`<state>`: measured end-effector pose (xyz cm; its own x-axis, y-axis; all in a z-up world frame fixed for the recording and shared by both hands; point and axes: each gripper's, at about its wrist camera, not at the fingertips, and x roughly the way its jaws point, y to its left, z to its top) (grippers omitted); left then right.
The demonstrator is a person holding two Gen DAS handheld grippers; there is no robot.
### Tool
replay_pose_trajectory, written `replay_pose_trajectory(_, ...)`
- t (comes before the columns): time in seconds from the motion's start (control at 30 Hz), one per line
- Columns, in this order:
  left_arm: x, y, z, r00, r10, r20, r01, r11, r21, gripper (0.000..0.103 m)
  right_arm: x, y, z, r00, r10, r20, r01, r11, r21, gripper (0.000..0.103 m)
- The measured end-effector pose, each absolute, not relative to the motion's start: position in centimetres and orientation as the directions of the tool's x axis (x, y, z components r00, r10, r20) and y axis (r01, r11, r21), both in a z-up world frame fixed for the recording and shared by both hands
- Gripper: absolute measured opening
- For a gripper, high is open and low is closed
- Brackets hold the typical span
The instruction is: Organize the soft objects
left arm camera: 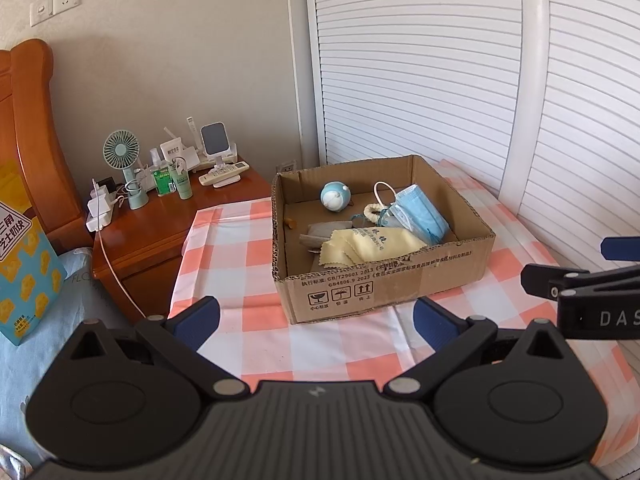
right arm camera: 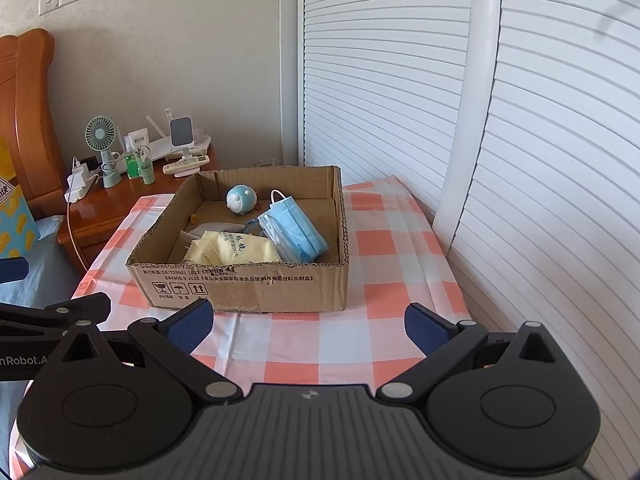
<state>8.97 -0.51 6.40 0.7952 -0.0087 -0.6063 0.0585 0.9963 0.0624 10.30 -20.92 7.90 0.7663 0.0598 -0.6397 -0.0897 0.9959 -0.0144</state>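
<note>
1. A shallow cardboard box (left arm camera: 384, 276) sits on a table under a pink-and-white checked cloth (left arm camera: 248, 260), its open top facing up so soft things can be dropped in or lifted out from above.
2. Inside the box lie a yellow cleaning cloth (left arm camera: 372, 246) at the near side, a stack of blue face masks (left arm camera: 420, 214) leaning toward the right wall, a small round blue toy (left arm camera: 335, 197) at the far side, and a cream braided loop (left arm camera: 374, 212) between toy and masks. A grey item is partly hidden under the yellow cloth.
3. The left gripper (left arm camera: 316, 320) hovers near the box's front wall, released, its blue fingers spread wide and holding nothing.
4. The right gripper (right arm camera: 308, 324) hovers just beside it to the right, likewise spread and empty. Both look poised to reach over the near wall.
5. To the far left, a wooden nightstand (left arm camera: 160, 232) carries a small fan (left arm camera: 122, 152), bottles and a remote control.
6. White slatted doors (left arm camera: 420, 60) rise behind and to the right. The box's near wall is the main obstacle to reaching in.
</note>
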Motion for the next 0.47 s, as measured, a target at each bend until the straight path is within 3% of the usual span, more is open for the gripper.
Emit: replay_pose_trajectory(0.47,8.7,-0.73,6.39,0.794,-0.012,-0.608,0.061,0.996,0.06,0.102,10.07,-21.11,7.83,0.767,0.059,-0.639,-0.089,0.996,-0.015,0.103)
